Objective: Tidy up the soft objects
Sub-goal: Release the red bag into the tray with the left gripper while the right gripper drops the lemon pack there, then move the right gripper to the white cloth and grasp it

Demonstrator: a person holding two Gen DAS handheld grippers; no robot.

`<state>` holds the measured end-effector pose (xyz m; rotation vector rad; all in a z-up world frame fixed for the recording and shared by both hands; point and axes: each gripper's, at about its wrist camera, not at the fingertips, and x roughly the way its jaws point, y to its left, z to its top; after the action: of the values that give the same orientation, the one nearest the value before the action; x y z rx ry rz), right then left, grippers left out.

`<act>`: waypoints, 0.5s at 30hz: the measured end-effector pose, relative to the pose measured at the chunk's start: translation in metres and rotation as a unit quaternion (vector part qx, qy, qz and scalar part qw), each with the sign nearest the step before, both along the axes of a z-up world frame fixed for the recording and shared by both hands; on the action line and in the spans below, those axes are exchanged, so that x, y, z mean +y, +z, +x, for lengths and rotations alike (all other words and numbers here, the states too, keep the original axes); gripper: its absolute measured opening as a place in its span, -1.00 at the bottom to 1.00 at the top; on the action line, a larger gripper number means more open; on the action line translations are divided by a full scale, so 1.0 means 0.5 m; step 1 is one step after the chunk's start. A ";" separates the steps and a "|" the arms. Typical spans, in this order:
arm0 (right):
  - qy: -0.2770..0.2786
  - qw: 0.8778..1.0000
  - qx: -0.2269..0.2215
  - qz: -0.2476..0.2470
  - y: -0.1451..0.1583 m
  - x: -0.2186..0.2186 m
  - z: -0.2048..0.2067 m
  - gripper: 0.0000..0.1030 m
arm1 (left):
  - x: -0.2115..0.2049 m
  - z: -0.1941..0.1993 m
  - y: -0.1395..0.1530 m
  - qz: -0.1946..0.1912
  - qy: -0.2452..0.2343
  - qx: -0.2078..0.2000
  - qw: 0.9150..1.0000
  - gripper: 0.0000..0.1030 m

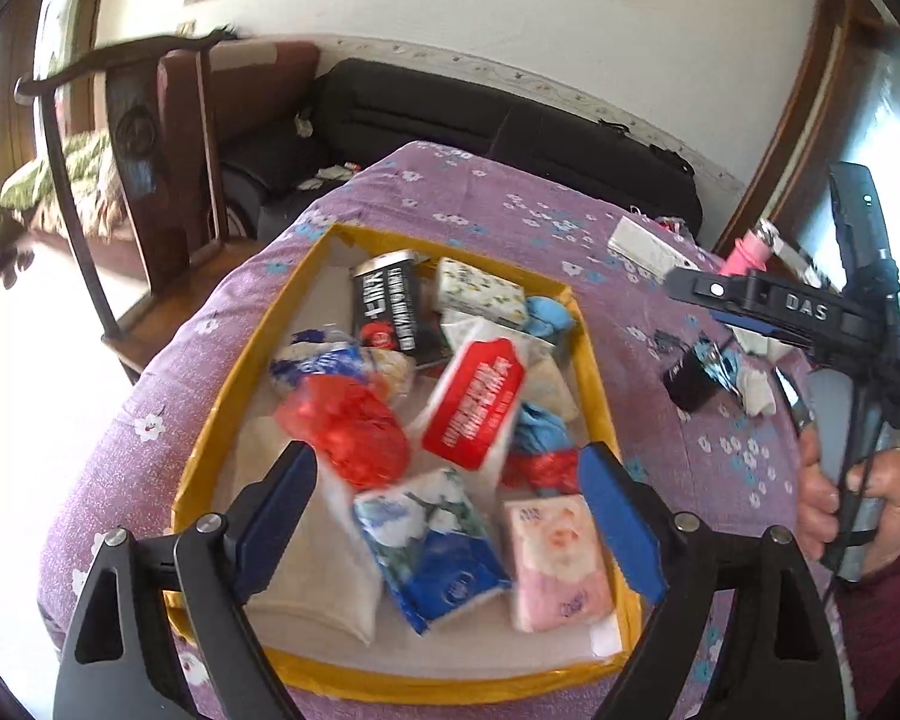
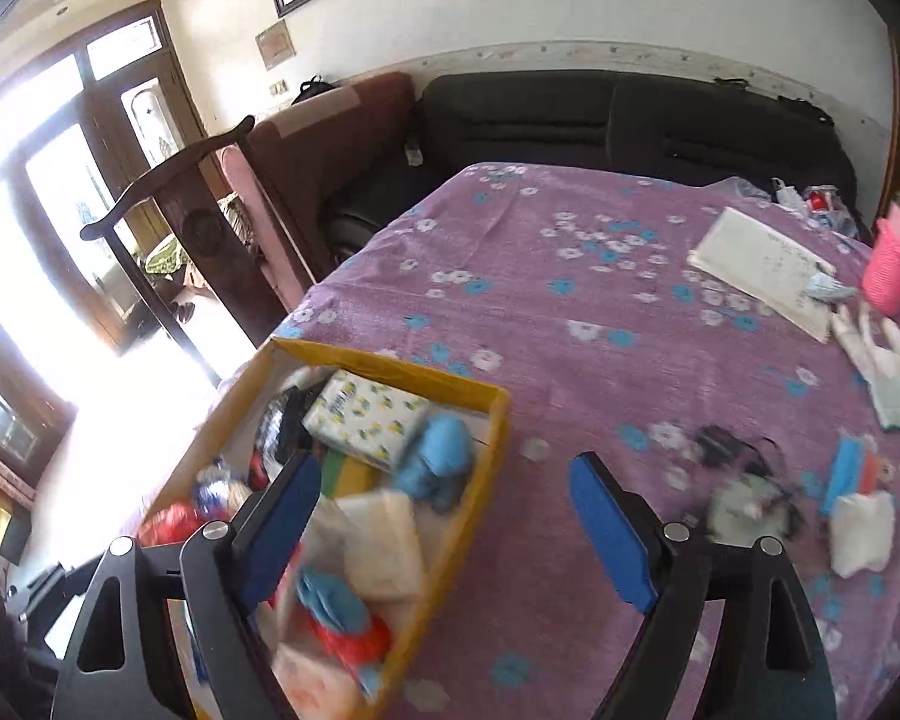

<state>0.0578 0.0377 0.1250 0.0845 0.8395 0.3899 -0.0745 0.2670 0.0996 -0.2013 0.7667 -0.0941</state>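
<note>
Your left gripper (image 1: 444, 516) hangs over a yellow-rimmed cardboard box (image 1: 591, 360) on a purple floral tablecloth (image 1: 480, 204), its blue-padded jaws spread wide and holding nothing. The box is crowded with soft packs. From the left wrist view, a red tissue pack (image 1: 474, 402) lies at the centre. A black tissue pack (image 1: 387, 309) sits at 11 o'clock, and a lemon-print pack (image 1: 480, 294) at 12 o'clock. A crumpled red plastic bag (image 1: 348, 432) is at 9 o'clock, with a blue-and-white pack (image 1: 432, 546) and a pink pack (image 1: 561, 558) nearest your jaws. The blue bundles (image 1: 546, 315) may be gloves or cloths; blur hides which.

Your right gripper (image 2: 444, 525) is also released and empty, jaws wide, straddling the box's right wall. On the cloth at 3 o'clock lie a small white pack (image 2: 861, 531) and a white glove (image 2: 882, 366), well apart from the box. A pink cup (image 2: 891, 264) stands at 2 o'clock.
</note>
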 end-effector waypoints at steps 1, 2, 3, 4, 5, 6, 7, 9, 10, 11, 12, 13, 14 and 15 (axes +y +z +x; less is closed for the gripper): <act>-0.007 1.000 0.001 0.005 -0.001 -0.031 -0.015 0.74 | -0.018 -0.007 0.003 0.010 -0.004 -0.004 1.000 0.72; -0.014 1.000 0.002 0.009 -0.003 -0.055 -0.028 0.74 | -0.042 -0.014 0.007 0.024 -0.011 -0.009 1.000 0.72; -0.025 1.000 0.003 0.013 -0.006 -0.094 -0.046 0.74 | -0.060 -0.019 0.009 0.032 -0.016 -0.011 0.999 0.72; -0.034 0.999 0.005 0.014 -0.009 -0.121 -0.058 0.74 | -0.076 -0.022 0.010 0.039 -0.022 -0.012 0.999 0.72; -0.044 0.999 0.006 0.015 -0.011 -0.152 -0.071 0.74 | -0.095 -0.026 0.012 0.046 -0.030 -0.012 0.998 0.72; -0.053 0.998 0.006 0.016 -0.014 -0.179 -0.082 0.74 | -0.115 -0.031 0.014 0.052 -0.039 -0.012 0.998 0.72; -0.065 0.998 0.006 0.015 -0.017 -0.212 -0.095 0.74 | -0.132 -0.036 0.015 0.057 -0.045 -0.011 0.997 0.72; -0.086 0.996 0.006 0.014 -0.022 -0.269 -0.116 0.74 | -0.171 -0.049 0.019 0.071 -0.059 -0.012 0.996 0.72; -0.098 0.995 0.007 0.017 -0.025 -0.302 -0.128 0.74 | -0.190 -0.055 0.021 0.078 -0.066 -0.012 0.995 0.72; -0.109 0.994 0.007 0.020 -0.027 -0.333 -0.141 0.74 | -0.206 -0.059 0.022 0.084 -0.071 -0.012 0.994 0.72; -0.117 0.993 0.006 0.022 -0.028 -0.355 -0.148 0.74 | -0.225 -0.063 0.022 0.091 -0.077 -0.012 0.993 0.72; -0.127 0.992 0.006 0.025 -0.030 -0.383 -0.160 0.74 | -0.240 -0.066 0.023 0.096 -0.083 -0.011 0.992 0.72; -0.134 0.991 0.005 0.027 -0.031 -0.403 -0.170 0.74 | -0.256 -0.071 0.023 0.102 -0.089 -0.011 0.991 0.72; -0.144 0.989 0.005 0.029 -0.033 -0.430 -0.182 0.74 | -0.274 -0.074 0.022 0.106 -0.095 -0.011 0.990 0.72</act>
<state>-0.0331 -0.1773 0.1086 0.2578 0.8124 0.1425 -0.1113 0.1300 0.1106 0.0761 0.7673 -0.1936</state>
